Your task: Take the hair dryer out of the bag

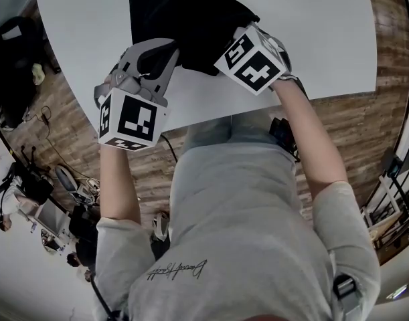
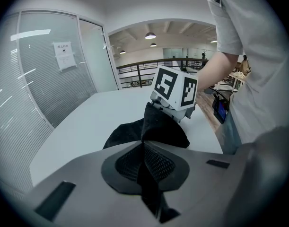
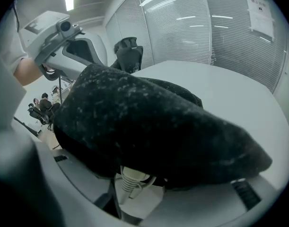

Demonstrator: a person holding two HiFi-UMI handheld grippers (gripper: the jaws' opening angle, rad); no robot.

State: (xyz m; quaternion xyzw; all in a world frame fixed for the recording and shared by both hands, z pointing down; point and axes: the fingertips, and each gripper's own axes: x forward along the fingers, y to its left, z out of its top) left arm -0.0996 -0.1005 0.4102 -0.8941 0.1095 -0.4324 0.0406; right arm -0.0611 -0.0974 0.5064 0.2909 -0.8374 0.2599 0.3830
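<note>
Both tongs are at the black bag. The left tongs [image 2: 143,150] have their jaws pressed together on a fold of its dark cloth, which runs through the ribbed pads and out below them. The right tongs [image 3: 156,197] stand with their jaws wide apart, pressing on nothing, and their tips are pushed in under the bag's raised cloth. From where I stand, the biggest thing is the white table [image 1: 311,32], rounded at its near edge, with wooden floor [image 1: 351,119] around it. A person in a grey shirt [image 1: 244,212] leans over that edge with both forearms stretched out. The bag [image 1: 184,19] lies on the table's near half, well apart from the far edge. Its front end is lifted off the surface between the two tools and its back end is flat on the white top. In the right gripper view the cloth hangs over the open jaws like a hood, speckled with lint, and the left tongs show at the upper left holding that edge up. The marker cube [image 2: 175,90] of the right tongs sits just behind the peak of cloth in the left gripper view. The hair dryer [image 3: 131,178] is almost wholly hidden inside the bag. Only a white ribbed sleeve with a pale cord peeks out below the cloth, between the right tongs' jaws and untouched by either.
</note>
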